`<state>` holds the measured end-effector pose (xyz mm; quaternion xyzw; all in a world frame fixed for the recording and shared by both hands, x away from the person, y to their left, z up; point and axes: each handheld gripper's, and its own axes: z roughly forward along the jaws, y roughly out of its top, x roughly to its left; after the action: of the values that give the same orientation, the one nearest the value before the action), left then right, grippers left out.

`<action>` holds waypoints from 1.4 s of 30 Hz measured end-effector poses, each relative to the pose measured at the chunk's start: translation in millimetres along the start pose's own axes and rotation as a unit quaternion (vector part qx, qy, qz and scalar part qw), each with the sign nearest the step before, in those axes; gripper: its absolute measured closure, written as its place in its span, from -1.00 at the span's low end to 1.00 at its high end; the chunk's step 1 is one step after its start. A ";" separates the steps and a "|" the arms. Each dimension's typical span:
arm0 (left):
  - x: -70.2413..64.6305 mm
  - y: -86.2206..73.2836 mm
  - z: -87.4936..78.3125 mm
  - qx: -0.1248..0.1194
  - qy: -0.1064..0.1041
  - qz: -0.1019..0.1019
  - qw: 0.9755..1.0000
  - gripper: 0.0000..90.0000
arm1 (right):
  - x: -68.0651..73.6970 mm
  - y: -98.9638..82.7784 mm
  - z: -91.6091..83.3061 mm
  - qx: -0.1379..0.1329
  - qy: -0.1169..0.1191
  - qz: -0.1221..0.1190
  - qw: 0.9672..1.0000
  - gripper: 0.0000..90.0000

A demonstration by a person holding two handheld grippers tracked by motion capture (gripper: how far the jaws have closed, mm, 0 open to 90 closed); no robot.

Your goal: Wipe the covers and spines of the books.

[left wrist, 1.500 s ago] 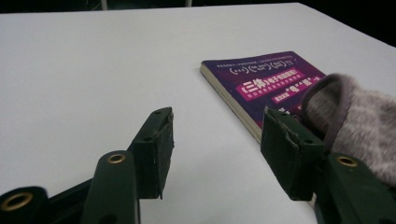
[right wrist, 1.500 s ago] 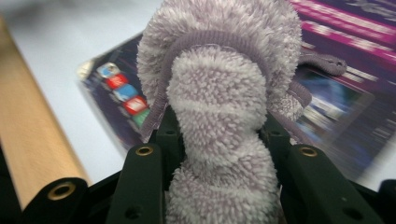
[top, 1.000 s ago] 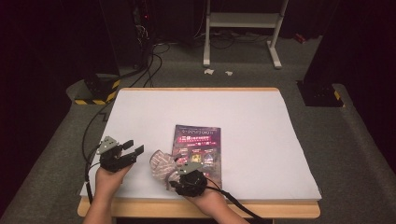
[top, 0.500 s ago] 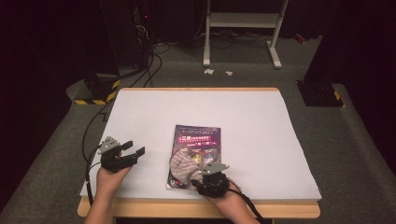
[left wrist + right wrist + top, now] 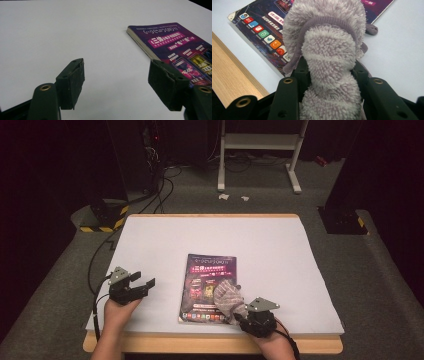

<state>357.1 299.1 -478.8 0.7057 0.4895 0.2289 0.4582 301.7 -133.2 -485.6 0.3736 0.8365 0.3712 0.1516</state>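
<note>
- Sock, fluffy, grey-lilac w/ paler stripes, is pinched in the right gripper near the front edge of the surface, draped over the lower right corner of the book.
- Right gripper view: the sock bulges up between the two black fingers, which squeeze it from both sides. Its ribbed cuff end flops forward onto the book cover, and one small bit of it lies on the white sheet just past the book's edge.
- Book is a purple paperback, lying flat and closed, roughly mid-surface but towards the person's side. A row of coloured app-style icons runs along its near edge.
- Left gripper sits well left of the book, held low over the white sheet, pointing across at it. Fingers spread wide, they've just been opening more, nothing between them.
- Left gripper view: both pads stand apart w/ bare white sheet in the gap. The book is off to the right, its page edges facing the gripper, not touching.
- Wooden rim of the surface shows right beside the book's corner.
</note>
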 end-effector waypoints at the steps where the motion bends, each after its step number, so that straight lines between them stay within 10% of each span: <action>1: 0.4 0.1 -0.4 -0.001 0.002 0.001 1.000 -0.34 | 1.9 0.9 1.1 0.001 0.001 -0.002 1.000 0.35; 28: 19.7 0.2 -12.4 -0.019 0.026 -0.027 0.999 -0.33 | 107.7 68.4 84.8 0.004 0.100 -0.089 0.991 0.35; 42: 18.6 -0.2 -11.7 -0.018 0.019 -0.027 0.999 -0.33 | 69.5 44.0 56.2 -0.002 0.065 -0.057 0.996 0.35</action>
<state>355.7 320.8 -475.7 0.6792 0.5130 0.2387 0.4674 307.2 -33.8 -489.8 0.2997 0.8639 0.3870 0.1187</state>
